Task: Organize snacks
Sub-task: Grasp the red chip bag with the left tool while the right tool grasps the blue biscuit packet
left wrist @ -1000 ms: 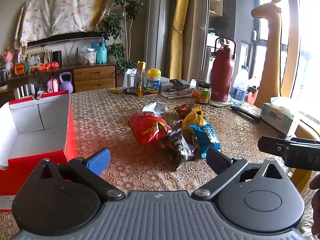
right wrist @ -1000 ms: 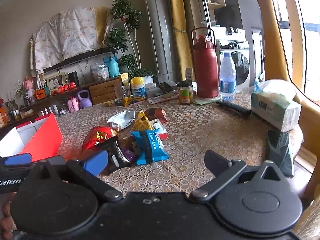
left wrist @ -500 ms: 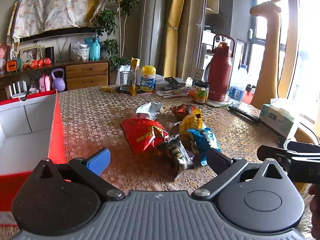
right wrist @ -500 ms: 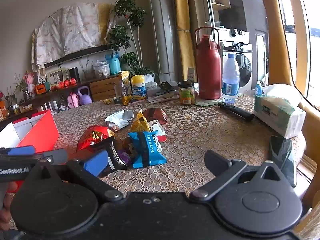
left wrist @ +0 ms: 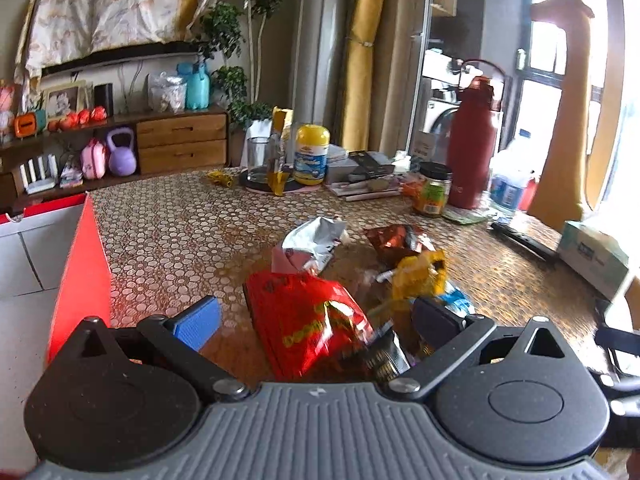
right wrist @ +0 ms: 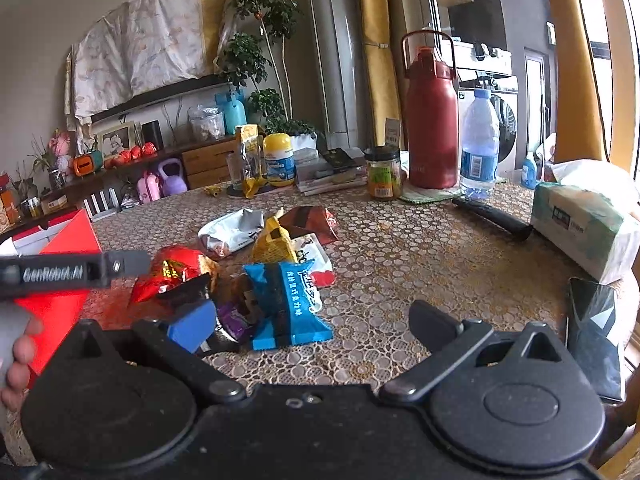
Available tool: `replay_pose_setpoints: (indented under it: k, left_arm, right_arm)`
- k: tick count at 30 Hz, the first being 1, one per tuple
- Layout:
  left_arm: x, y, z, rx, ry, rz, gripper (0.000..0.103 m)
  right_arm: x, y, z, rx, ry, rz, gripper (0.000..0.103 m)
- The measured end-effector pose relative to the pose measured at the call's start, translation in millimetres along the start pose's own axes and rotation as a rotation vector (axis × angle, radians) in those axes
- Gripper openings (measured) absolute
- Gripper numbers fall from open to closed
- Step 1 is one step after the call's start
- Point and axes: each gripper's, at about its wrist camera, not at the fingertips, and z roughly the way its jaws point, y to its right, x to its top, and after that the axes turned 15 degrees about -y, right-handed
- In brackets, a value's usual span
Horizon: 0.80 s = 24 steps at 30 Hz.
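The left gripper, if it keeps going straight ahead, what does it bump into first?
Most likely the red snack bag. The left gripper has its jaws open, and the bag lies right between them on the table, though depth is hard to judge.

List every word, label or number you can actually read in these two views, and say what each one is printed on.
"GenRobot.AI": side of the left gripper, in the right wrist view.
Blue snack packet: white characters, too blurred to read.
Red snack packet: yellow lettering, blurred.
Yellow-lidded jar, water bottle, tissue pack: labels too small.
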Motion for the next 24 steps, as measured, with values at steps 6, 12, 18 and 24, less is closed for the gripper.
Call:
replay_pose_setpoints:
  k: [6, 12, 18, 24]
  left_arm:
    - [18.2, -4.2, 29.5, -0.001, -0.048, -0.044, 0.103]
    - [21.1, -7.8, 57.5, 0.004, -0.101, -0.077, 0.103]
    - [21.6, -15.5, 74.9, 0.005, -0.143, -0.108, 0.103]
    - [22.3, -17.0, 80.9, -0.009, -0.144, -0.110, 0.103]
  right_arm:
    - [6.8, 1.8, 13.8, 0.011, -0.006, -0.008, 0.103]
    - [13.8, -2.1, 29.1, 0.031, -0.015, -0.032, 0.103]
    - [18.1, -8.9, 45.6, 0.042, -0.031, -0.061, 0.103]
    - [20.6, -15.7, 64.8, 0.033, -0.055, -0.081, 0.103]
